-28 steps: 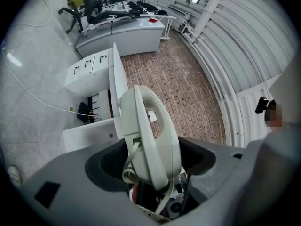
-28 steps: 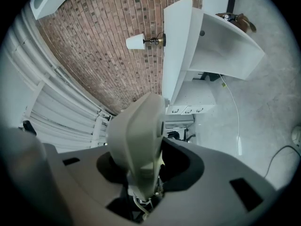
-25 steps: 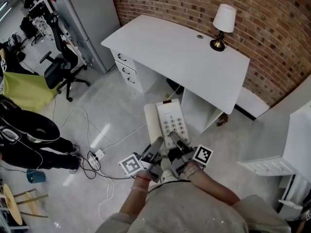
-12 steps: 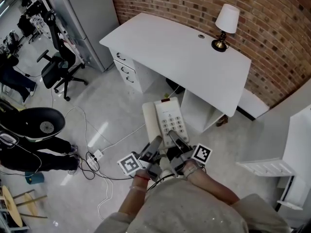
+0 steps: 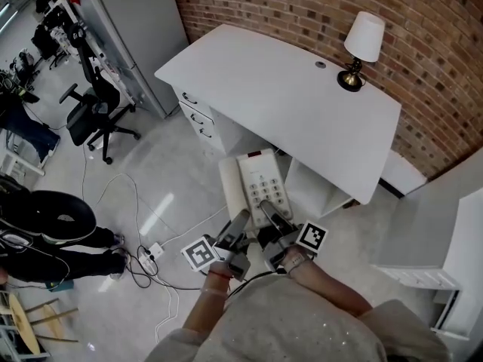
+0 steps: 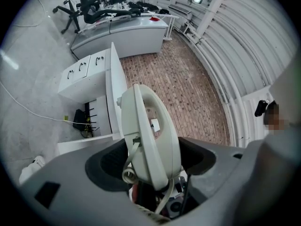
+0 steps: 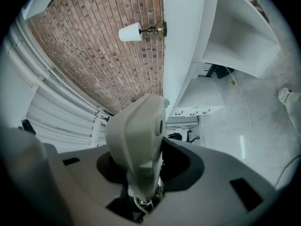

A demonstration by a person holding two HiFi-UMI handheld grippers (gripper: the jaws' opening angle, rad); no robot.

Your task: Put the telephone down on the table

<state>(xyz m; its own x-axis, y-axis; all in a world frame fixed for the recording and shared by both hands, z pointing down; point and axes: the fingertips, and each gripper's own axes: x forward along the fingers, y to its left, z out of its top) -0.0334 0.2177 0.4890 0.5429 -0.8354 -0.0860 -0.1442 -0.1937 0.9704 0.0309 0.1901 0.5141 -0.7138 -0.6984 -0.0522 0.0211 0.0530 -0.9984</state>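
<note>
The left gripper (image 5: 241, 223) is clamping the handset side of the cream plastic push-button telephone (image 5: 259, 185); the right gripper (image 5: 270, 216) is clamping its keypad side; both pairs of jaws are pressing on the casing. The telephone is hanging in the air above the floor, near the front edge of the white rectangular table (image 5: 302, 104) and not touching it. The head view alone is showing the keypad facing up; the left gripper view alone is showing the coiled cord (image 6: 128, 174) at the handset's foot. The table's wide top is lying open from its front edge inward; a white-shaded lamp on a brass base (image 5: 361, 50) is standing at the far right corner, beside the red brick wall (image 5: 302, 6). The pale grey floor (image 5: 166, 164) is carrying loose cables (image 5: 162, 277); a black office chair (image 5: 94, 115) is standing well to the left.
</note>
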